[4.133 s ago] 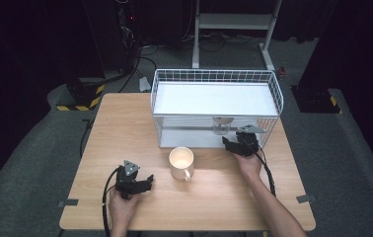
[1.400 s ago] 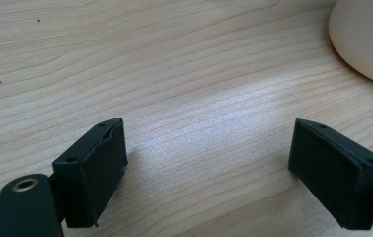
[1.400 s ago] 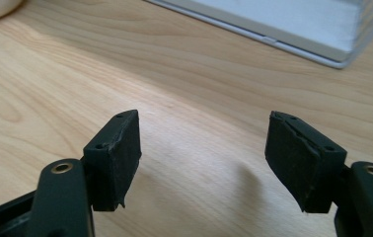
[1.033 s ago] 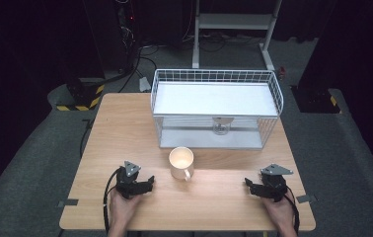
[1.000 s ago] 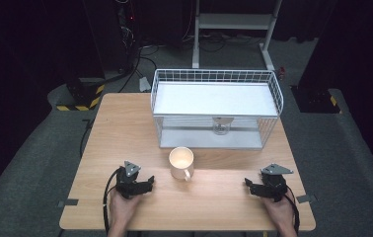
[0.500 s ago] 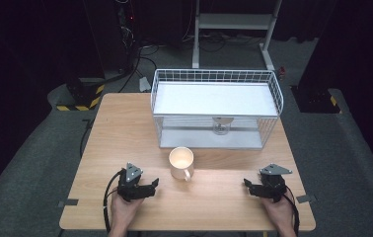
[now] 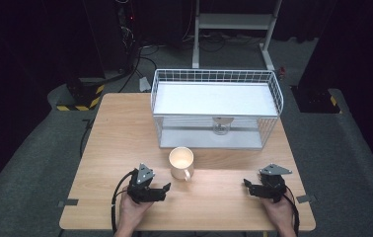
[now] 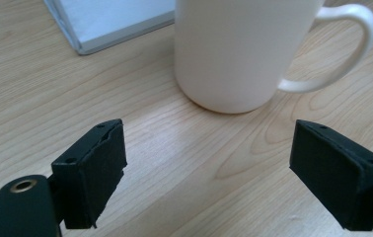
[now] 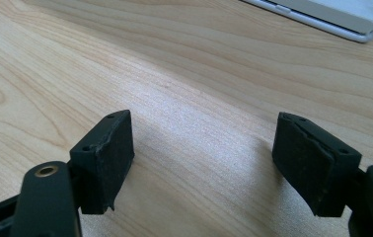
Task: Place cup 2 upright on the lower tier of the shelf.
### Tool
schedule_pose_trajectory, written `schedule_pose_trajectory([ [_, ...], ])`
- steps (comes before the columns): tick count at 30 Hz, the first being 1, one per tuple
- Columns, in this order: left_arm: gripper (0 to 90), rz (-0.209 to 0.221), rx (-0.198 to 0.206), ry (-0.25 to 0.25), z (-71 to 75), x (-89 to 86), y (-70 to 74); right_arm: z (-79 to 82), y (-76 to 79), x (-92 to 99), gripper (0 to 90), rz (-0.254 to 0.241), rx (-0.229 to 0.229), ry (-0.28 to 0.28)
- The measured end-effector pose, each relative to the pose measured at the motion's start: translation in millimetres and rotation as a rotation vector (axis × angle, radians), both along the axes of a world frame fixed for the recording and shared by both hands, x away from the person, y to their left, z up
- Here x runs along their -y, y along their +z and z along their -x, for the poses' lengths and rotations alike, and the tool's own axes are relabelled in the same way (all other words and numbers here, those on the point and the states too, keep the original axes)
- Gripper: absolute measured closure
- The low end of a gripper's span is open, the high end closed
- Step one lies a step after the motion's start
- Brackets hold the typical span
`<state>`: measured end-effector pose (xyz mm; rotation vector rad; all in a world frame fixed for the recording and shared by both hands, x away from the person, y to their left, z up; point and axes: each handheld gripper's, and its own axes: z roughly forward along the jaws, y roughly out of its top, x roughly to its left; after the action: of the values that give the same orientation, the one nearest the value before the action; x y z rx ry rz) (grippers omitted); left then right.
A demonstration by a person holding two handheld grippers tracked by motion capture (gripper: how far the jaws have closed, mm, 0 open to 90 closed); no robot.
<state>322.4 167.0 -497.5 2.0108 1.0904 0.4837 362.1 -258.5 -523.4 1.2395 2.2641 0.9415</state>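
A white mug (image 7: 181,162) stands upright on the wooden table (image 7: 120,133), its handle toward the front right. My left gripper (image 7: 165,189) is held just left of and in front of it, pointing at it. In the left gripper view the mug (image 8: 239,49) is a short way beyond my left gripper (image 8: 209,173), whose jaws are open, have just opened slightly further, and have nothing between them. My right gripper (image 7: 247,183) rests near the table's front right edge, pointing left. In its own view my right gripper (image 9: 204,168) is open over bare wood.
A white wire basket (image 7: 214,73) with a white floor stands at the back of the table, a small latch (image 7: 221,121) on its front wall. Its base corner (image 8: 105,19) lies behind the mug. Dark floor, cables and a stand surround the table.
My left gripper has moved right toward the mug and risen a little. The right gripper, at the basket's front about four seconds ago, now sits still at the front right edge.
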Motion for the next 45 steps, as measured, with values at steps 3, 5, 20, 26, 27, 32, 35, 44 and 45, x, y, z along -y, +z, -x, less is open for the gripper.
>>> schedule_pose_trajectory([
  [3,14.3,0.017,-0.002,-0.006,-0.5,3.5,0.9,0.1,0.0,0.0,23.9,0.002,0.001,0.000],
  [5,14.2,0.025,-0.001,-0.011,-1.3,5.4,2.2,0.1,0.0,-0.1,23.9,0.000,0.000,0.000],
  [20,8.7,0.081,0.005,-0.014,-15.9,20.0,19.8,0.2,0.0,-0.1,23.9,0.000,0.000,-0.002],
  [26,7.7,0.090,0.025,-0.029,-22.7,27.1,32.7,0.1,0.0,0.0,23.9,0.001,0.000,-0.002],
  [27,7.6,0.077,0.030,-0.033,-24.5,28.6,34.6,0.1,0.0,0.0,23.8,0.001,0.000,-0.002],
  [32,7.2,0.061,0.033,-0.038,-32.9,35.6,39.4,0.2,0.0,-0.1,23.9,0.000,-0.002,-0.004],
  [35,7.1,0.059,0.035,-0.039,-36.6,40.5,41.0,0.3,0.0,-0.1,23.8,-0.002,-0.002,-0.005],
  [44,6.6,0.021,0.039,-0.029,-49.9,50.9,41.5,0.3,0.0,-0.1,23.8,-0.002,-0.002,-0.004],
  [45,6.5,0.028,0.038,-0.029,-51.5,51.2,41.0,0.3,0.0,-0.1,23.8,-0.002,-0.002,-0.004],
])
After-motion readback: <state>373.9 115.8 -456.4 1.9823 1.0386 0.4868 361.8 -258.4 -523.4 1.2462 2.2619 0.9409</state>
